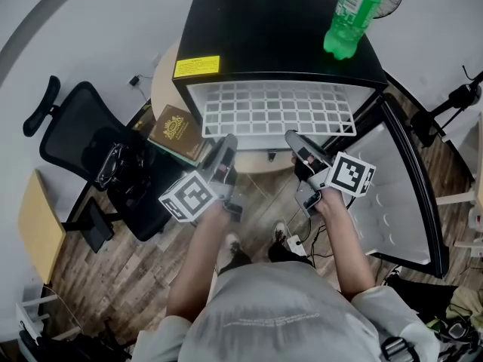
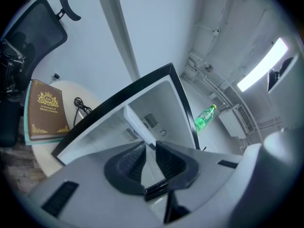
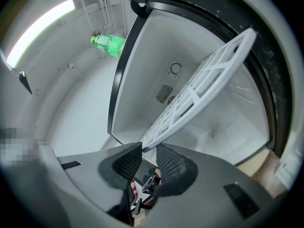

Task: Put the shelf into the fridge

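A white wire shelf [image 1: 272, 111] sticks half out of the open black mini fridge [image 1: 272, 36], lying roughly level. My left gripper [image 1: 225, 148] is at the shelf's front left corner. In the left gripper view the shelf [image 2: 137, 125] runs edge-on into the narrow gap of that gripper [image 2: 149, 146], and the pads close on it. My right gripper [image 1: 293, 138] meets the front edge further right. In the right gripper view the shelf [image 3: 204, 87] slants up into the fridge. Its near corner sits between the jaws of that gripper [image 3: 148, 148], with a gap beside it.
A green bottle [image 1: 351, 13] stands on the fridge top. The fridge door [image 1: 392, 194] hangs open at the right. A brown book [image 1: 177, 130] lies on a round table [image 1: 162, 81] left of the fridge, and a black office chair [image 1: 83, 142] stands further left.
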`<state>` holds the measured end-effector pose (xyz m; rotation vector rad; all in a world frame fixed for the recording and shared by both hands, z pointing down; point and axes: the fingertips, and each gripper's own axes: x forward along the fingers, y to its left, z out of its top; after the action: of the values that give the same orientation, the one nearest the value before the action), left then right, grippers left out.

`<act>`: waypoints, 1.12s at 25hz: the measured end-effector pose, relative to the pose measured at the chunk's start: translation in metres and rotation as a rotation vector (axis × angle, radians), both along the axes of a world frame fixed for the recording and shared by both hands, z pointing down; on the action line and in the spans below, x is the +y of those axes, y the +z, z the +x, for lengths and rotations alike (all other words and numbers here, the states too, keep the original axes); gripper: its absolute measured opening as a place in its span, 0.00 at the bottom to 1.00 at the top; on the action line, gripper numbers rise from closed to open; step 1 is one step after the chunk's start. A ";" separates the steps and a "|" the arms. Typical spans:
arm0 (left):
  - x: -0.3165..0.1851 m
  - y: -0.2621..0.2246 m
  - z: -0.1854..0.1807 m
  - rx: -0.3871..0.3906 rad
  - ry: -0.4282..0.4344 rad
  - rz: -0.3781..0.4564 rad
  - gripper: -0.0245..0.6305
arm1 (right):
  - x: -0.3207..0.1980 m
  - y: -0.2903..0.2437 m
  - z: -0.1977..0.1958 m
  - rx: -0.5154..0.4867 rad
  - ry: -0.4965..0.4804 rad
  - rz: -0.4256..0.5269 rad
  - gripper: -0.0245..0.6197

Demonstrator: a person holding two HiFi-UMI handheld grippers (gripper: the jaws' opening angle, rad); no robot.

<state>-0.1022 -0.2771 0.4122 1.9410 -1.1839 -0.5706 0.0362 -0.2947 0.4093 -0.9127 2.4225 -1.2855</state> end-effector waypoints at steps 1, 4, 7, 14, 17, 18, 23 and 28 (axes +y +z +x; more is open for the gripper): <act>-0.001 0.000 0.000 -0.002 -0.003 0.001 0.15 | -0.001 -0.001 0.000 -0.001 0.000 0.000 0.20; -0.004 0.000 -0.001 -0.003 -0.008 -0.001 0.15 | -0.004 -0.001 -0.001 -0.006 0.002 -0.003 0.20; -0.009 0.002 -0.002 -0.006 -0.017 0.000 0.15 | -0.009 0.001 0.000 0.003 0.010 -0.008 0.20; -0.020 0.005 -0.004 -0.019 -0.039 -0.009 0.15 | -0.019 0.008 0.004 0.020 0.042 -0.050 0.20; -0.025 0.002 -0.002 -0.019 -0.038 -0.005 0.15 | -0.024 0.013 0.007 0.044 0.064 -0.077 0.20; -0.027 0.002 -0.002 -0.020 -0.039 -0.004 0.15 | -0.026 0.012 0.006 0.040 0.060 -0.070 0.20; -0.038 0.007 -0.006 -0.039 -0.055 -0.011 0.15 | -0.038 0.005 0.000 0.017 0.036 -0.028 0.20; -0.045 0.005 -0.005 -0.035 -0.057 -0.006 0.15 | -0.045 0.007 0.000 0.021 0.037 -0.034 0.20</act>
<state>-0.1073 -0.3218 0.4168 1.9246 -1.2651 -0.5643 0.0365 -0.3393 0.4165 -0.9801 2.3946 -1.3143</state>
